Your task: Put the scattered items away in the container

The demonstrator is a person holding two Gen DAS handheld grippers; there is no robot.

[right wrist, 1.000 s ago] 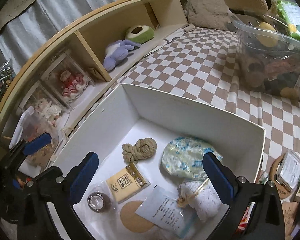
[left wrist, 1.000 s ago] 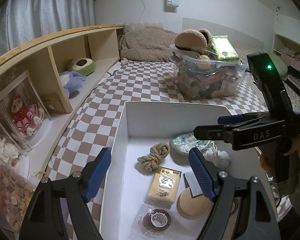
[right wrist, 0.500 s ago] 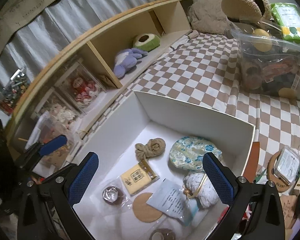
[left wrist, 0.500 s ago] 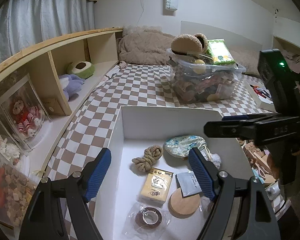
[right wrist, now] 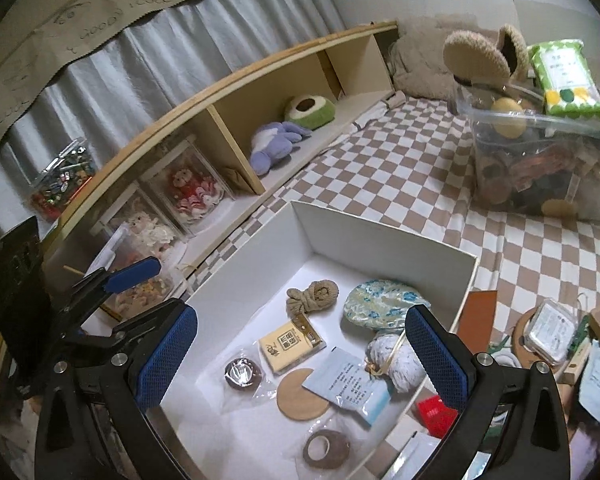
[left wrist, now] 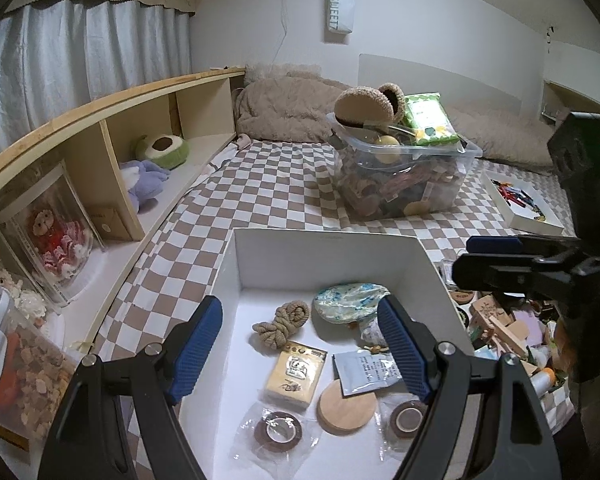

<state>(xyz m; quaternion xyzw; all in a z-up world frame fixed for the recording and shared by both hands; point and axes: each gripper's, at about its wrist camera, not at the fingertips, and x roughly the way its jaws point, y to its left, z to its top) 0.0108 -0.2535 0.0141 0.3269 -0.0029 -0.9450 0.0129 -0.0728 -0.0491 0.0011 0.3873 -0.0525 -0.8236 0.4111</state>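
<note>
We are looking down into the white box (left wrist: 328,250), which is sitting on the checkered bedspread (left wrist: 276,188) beside the wooden shelf (left wrist: 112,120). Inside it we are seeing a knotted rope (left wrist: 281,323), a blue flowered pouch (left wrist: 350,303), a yellow packet (left wrist: 296,372), a round wooden coaster (left wrist: 346,407), a paper sachet (left wrist: 364,372) lying partly over the coaster, and two rolls of brown tape (left wrist: 278,432) in clear wrapping. A white yarn ball (right wrist: 396,360) is resting just beside the pouch.

We are holding the left gripper (left wrist: 300,352) above the near part of the box, its blue pads standing wide apart with nothing between them. The right gripper (right wrist: 300,356) is hovering over the same box, likewise spread and empty.

To the right of the box, loose items (right wrist: 552,332) are lying scattered on the bedspread, among them a small clear case. Farther back a clear bin (left wrist: 404,176) is standing full of odds and ends, with a fuzzy brown slipper (left wrist: 366,108) and a green pack (left wrist: 428,120) on top.
</note>
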